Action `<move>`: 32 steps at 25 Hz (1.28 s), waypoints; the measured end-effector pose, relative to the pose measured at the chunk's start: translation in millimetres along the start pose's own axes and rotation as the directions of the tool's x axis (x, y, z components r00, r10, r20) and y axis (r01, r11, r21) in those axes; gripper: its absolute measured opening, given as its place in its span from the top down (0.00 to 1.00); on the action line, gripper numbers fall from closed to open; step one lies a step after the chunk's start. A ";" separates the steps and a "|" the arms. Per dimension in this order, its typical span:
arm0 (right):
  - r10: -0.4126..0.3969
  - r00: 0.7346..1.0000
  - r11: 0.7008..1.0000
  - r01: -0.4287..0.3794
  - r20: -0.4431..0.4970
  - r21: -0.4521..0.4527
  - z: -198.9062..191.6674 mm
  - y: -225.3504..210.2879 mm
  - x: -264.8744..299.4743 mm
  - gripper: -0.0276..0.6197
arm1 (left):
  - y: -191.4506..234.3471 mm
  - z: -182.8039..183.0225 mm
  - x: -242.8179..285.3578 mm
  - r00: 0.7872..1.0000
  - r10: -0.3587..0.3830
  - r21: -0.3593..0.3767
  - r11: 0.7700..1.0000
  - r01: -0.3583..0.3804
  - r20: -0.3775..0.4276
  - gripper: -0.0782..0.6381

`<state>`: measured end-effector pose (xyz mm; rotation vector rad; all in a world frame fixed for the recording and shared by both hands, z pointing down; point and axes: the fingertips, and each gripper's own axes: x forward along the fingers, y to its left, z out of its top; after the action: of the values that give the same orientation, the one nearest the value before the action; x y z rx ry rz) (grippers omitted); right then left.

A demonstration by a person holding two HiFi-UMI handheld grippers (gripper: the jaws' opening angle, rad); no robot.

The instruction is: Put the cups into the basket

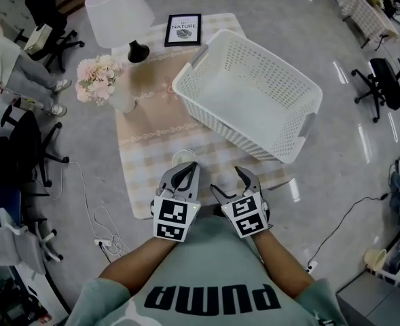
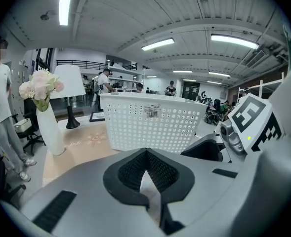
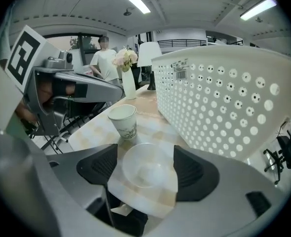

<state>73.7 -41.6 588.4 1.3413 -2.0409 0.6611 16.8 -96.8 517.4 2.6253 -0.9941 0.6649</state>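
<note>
The left gripper (image 1: 186, 170) has its fingers together with nothing between them. A paper cup (image 1: 183, 157) stands upright on a checked cloth (image 1: 152, 131) just beyond its fingertips.

The right gripper (image 1: 230, 182) has its fingers wide apart. A clear cup (image 3: 144, 166) stands upright on the cloth between them, mouth up, and neither pad presses on it. In the right gripper view the paper cup is just past the clear cup, ahead of the left finger.

A white perforated basket (image 1: 254, 94) lies ahead of the right gripper and off to the right of its fingers. It is empty and tilted, with its far end up on the cloth. Both cups are outside it.

Farther ahead of the left gripper's fingers, to their left, a white vase (image 1: 121, 99) of pink flowers stands on the cloth. Beyond it are a white lamp (image 1: 118, 9) and a small picture frame (image 1: 183, 30).
</note>
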 end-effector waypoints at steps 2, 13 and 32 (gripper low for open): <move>0.011 1.000 1.000 -0.011 -0.025 -0.023 -5.9 0.1 6.0 0.43 | 0.2 1.0 0.8 1.000 0.007 -0.004 1.000 -0.007 0.001 0.89; 0.015 0.996 0.998 -0.019 -0.083 -0.052 -22.5 -4.1 19.8 0.43 | -2.2 -2.6 3.3 1.000 0.016 -0.026 1.000 -0.016 -0.006 0.89; 0.022 1.000 0.998 -0.021 0.021 -0.054 44.8 9.3 -38.8 0.44 | 3.9 18.2 -8.7 0.999 -0.003 -0.020 1.000 0.003 0.040 0.89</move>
<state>67.5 -44.6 528.8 1.3028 -2.0782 0.5994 14.4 -101.9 497.6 2.6314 -1.0026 0.6008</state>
